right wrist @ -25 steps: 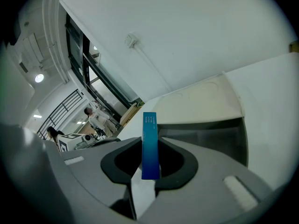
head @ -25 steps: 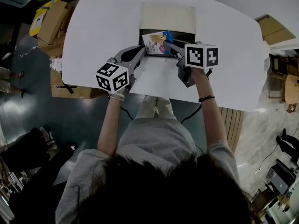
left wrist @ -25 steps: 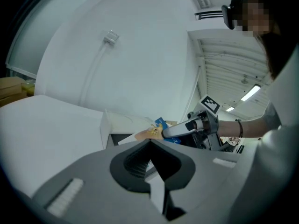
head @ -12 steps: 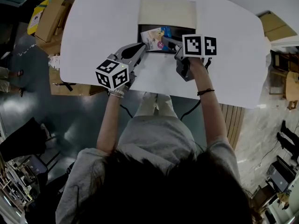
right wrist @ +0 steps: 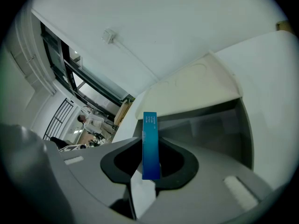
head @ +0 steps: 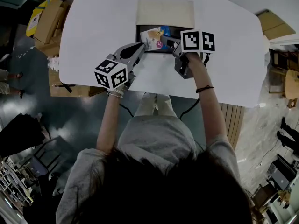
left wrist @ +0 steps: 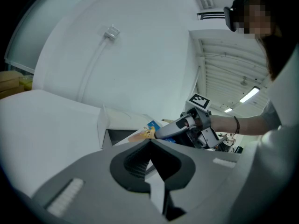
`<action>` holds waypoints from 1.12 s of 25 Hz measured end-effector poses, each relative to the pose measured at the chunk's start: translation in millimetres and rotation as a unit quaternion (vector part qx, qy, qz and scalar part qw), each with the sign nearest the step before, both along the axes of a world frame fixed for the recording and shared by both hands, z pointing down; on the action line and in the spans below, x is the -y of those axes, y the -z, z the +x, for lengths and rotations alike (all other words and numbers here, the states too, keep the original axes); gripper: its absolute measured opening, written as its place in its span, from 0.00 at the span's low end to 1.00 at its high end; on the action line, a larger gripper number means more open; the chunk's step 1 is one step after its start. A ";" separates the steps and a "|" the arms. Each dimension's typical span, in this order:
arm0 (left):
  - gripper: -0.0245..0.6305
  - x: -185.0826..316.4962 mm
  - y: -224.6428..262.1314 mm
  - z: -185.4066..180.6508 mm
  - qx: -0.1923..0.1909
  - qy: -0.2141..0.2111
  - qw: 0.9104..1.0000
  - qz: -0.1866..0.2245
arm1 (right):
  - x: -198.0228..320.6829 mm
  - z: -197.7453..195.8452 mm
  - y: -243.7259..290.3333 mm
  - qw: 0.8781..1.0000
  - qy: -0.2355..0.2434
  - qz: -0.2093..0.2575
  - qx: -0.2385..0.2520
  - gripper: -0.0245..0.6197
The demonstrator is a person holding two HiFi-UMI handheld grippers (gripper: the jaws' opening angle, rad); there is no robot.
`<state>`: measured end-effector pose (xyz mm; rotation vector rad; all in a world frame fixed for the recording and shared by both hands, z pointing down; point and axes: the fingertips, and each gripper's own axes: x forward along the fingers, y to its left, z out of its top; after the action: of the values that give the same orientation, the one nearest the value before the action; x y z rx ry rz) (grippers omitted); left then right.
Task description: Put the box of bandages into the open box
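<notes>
The open box (head: 173, 33) stands at the far middle of the white table (head: 93, 27), its pale lid (head: 166, 10) folded back. My right gripper (head: 164, 42) is shut on the box of bandages (head: 153, 37) and holds it tilted over the dark opening. In the right gripper view the box of bandages (right wrist: 150, 143) shows as a thin blue edge upright between the jaws, with the open box (right wrist: 210, 125) just beyond. My left gripper (head: 139, 48) hovers beside the open box's near left corner, shut and empty. The left gripper view shows its own tips (left wrist: 150, 143) together.
Cardboard boxes (head: 51, 20) are stacked on the floor off the table's left edge, and more cardboard (head: 273, 27) lies to the right. The table's near edge runs just behind both grippers.
My right gripper has carried the box of bandages a little farther away and to the left, deeper over the open box. The left gripper has hardly moved.
</notes>
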<state>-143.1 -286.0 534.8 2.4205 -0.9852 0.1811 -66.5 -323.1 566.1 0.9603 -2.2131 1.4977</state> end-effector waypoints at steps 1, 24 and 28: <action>0.03 0.5 0.3 -0.7 0.000 0.001 1.000 0.001 | 0.1 0.1 -0.6 1.000 -0.002 -0.003 -0.001 0.20; 0.03 6.8 5.8 4.8 -0.023 -0.023 0.999 0.005 | 3.4 9.8 -27.6 0.994 0.006 -0.065 -0.085 0.28; 0.03 8.1 7.2 5.1 -0.027 -0.025 0.999 0.005 | 5.2 11.0 -32.0 0.992 0.007 -0.069 -0.109 0.30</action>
<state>-138.0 -294.1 527.6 2.4471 -0.9055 0.1286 -55.5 -328.3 598.1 1.0083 -1.9351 1.4427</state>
